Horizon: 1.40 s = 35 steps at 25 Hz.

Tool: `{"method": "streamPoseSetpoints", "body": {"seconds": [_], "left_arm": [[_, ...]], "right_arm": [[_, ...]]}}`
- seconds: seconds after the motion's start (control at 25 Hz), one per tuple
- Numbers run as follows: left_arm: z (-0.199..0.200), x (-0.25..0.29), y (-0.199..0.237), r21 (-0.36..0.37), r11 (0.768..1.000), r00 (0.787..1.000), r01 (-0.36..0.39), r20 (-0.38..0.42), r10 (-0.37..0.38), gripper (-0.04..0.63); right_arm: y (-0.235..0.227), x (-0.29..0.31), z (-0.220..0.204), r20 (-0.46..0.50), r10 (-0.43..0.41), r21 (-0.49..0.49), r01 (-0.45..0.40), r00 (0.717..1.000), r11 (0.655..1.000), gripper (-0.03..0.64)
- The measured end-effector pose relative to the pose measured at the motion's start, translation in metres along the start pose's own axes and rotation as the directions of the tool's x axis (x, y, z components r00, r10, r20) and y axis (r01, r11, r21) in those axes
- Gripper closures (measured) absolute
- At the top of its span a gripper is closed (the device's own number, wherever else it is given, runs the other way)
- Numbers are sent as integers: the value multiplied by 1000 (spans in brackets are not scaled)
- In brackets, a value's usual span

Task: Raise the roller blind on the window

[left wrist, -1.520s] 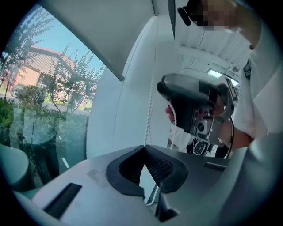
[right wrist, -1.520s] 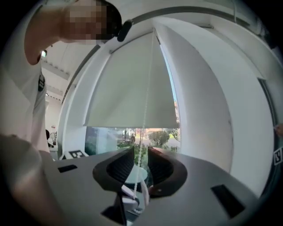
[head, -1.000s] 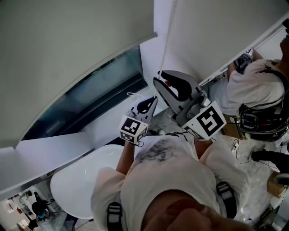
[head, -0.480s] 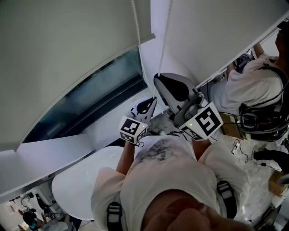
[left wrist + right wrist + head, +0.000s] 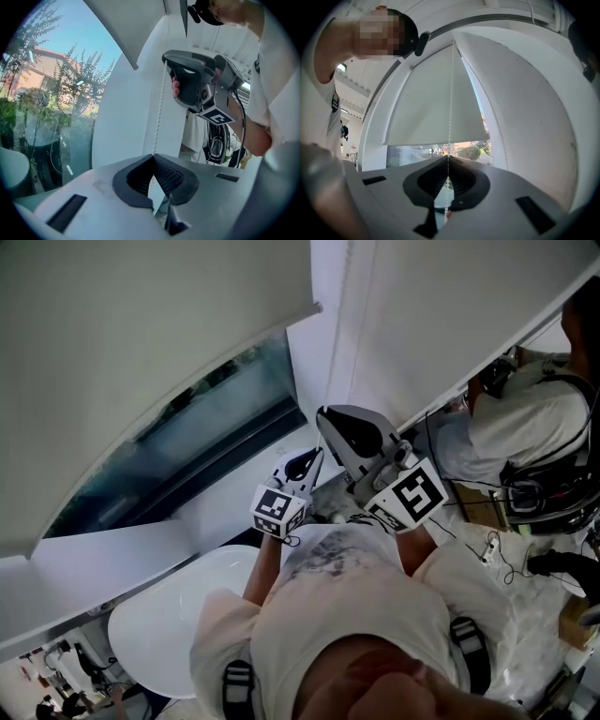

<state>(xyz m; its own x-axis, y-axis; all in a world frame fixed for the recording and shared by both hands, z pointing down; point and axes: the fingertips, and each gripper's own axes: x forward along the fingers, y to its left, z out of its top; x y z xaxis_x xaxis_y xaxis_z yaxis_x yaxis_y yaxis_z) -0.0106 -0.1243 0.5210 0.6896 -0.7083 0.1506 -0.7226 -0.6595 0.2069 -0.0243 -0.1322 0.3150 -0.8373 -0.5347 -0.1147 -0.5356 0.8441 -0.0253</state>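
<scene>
The pale roller blind [image 5: 150,343] covers the upper part of the window, its bottom rail ending near the frame; it also shows in the right gripper view [image 5: 436,103]. A white bead chain [image 5: 451,93] hangs beside it. My right gripper [image 5: 448,157] is shut on this chain, higher up, and is seen from the head [image 5: 325,415]. My left gripper [image 5: 153,156] is shut on a strand of the bead chain [image 5: 161,103] just below and left of the right one, seen from above [image 5: 320,447]. The right gripper's body [image 5: 192,79] looms over the left.
Window glass [image 5: 187,442] shows trees and buildings below the blind. A white round table [image 5: 159,624] stands below the sill at the left. Another person [image 5: 525,418] with headgear and cables is close at the right. White wall [image 5: 422,306] rises behind the chain.
Both grippers have sunk a little along the chain, still shut on it. The right gripper has rolled slightly.
</scene>
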Motion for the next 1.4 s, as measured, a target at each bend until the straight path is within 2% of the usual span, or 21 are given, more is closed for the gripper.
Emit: {"method": "streamPoseSetpoints", "body": {"seconds": [1.0, 1.4], "left_arm": [[-53, 8, 13, -33, 999, 997, -27, -73, 25, 588], [-117, 15, 17, -69, 997, 983, -40, -184, 27, 588]], "right_arm": [[4, -7, -66, -140, -6, 2, 7, 990, 1000, 555], [-1, -17, -128, -237, -10, 21, 15, 971, 1000, 555]]}}
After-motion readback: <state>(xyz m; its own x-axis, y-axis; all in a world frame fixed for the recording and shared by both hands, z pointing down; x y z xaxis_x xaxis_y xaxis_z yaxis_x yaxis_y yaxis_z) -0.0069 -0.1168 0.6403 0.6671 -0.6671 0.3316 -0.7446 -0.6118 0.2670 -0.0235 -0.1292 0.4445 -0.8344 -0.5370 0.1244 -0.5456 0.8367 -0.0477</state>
